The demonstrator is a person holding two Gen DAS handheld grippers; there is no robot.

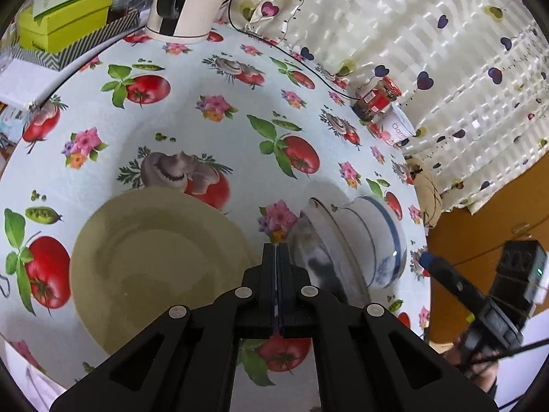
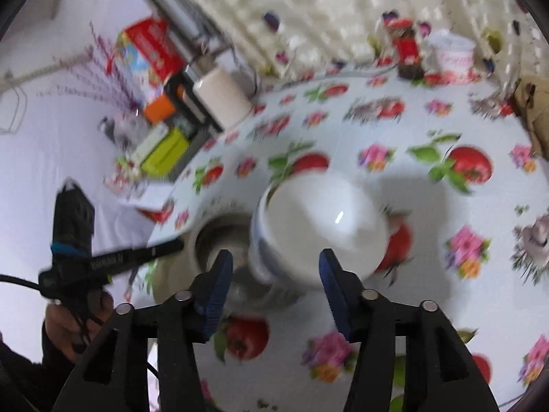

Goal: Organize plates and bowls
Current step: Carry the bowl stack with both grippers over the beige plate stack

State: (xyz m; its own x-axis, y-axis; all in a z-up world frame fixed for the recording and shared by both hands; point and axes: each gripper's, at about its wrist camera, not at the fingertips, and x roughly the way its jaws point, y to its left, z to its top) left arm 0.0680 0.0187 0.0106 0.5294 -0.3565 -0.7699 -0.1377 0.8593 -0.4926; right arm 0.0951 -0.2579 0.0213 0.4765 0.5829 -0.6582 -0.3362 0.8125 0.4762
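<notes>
Left wrist view alone shows the cream plate beside the nested bowls on the glossy floral tablecloth; left gripper pressed closed, empty. Right gripper parted, empty, before the white bowl.

both views are bright and evenly lit, with soft shadows on the tablecloth. the left wrist view is sharp; the right wrist view is smeared by motion blur. a small glare spot sits on the white bowl. fisheye bending curves the edges, corners black.
</notes>
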